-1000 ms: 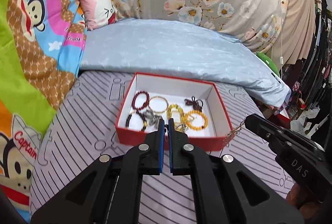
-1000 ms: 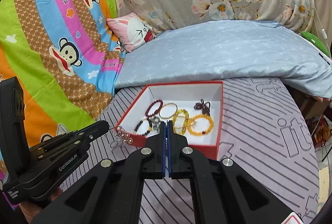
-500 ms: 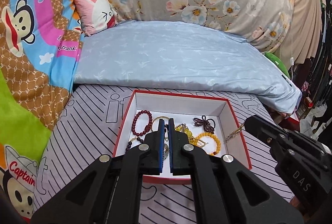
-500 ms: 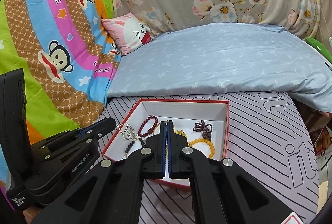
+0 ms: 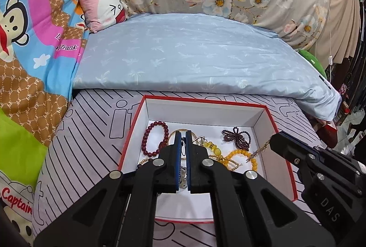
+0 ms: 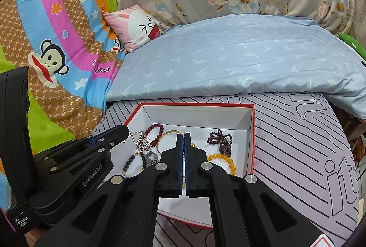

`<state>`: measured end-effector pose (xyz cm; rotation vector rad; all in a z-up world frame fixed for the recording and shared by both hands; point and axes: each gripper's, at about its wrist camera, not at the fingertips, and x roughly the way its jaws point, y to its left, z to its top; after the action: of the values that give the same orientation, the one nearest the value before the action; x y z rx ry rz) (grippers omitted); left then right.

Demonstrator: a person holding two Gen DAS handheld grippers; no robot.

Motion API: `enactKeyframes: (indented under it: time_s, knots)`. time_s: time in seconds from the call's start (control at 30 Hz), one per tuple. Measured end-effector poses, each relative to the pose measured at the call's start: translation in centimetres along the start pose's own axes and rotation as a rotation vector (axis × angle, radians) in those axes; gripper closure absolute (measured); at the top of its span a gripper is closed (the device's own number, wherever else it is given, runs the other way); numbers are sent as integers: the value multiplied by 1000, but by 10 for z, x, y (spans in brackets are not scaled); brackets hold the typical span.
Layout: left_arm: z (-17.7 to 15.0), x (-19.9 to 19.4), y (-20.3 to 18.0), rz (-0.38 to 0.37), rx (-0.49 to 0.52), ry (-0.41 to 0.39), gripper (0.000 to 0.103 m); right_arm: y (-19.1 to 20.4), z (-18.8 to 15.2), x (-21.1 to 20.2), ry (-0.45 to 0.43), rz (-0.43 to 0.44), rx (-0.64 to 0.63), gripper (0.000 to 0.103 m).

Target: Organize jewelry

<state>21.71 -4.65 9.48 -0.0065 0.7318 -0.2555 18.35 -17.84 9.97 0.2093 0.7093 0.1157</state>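
Both claws are hanging over the red box (image 5: 135, 132): left gripper (image 5: 182, 136) pinching a silver necklace (image 6: 143, 142), right gripper (image 6: 183, 136) pinching a gold chain (image 5: 257, 151).

Left tongs (image 5: 182, 136) pinch a silver chain (image 5: 183, 151) above the red box (image 5: 272, 116).

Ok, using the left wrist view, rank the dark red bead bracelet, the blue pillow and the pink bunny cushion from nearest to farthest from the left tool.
1. Dark red bead bracelet: in the red box, just left of the left tool.
2. Blue pillow: straight ahead, beyond the box.
3. Pink bunny cushion: far back, upper left.
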Motion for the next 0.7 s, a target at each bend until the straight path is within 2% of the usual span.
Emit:
enactKeyframes:
  time_s: [0.57, 0.6, 0.67, 0.7]
  knots:
    - [-1, 20, -4, 25, 9, 28, 98, -6, -6, 21, 41, -23, 1, 101]
    - [-1, 21, -5, 33, 9, 30, 94, -6, -6, 21, 40, -24, 2, 99]
    - [-2, 20, -6, 43, 11, 28, 74, -6, -6, 20, 33, -31, 6, 89]
    - [-2, 18, -6, 55, 9, 22, 58, -6, -6, 20, 30, -34, 7, 79]
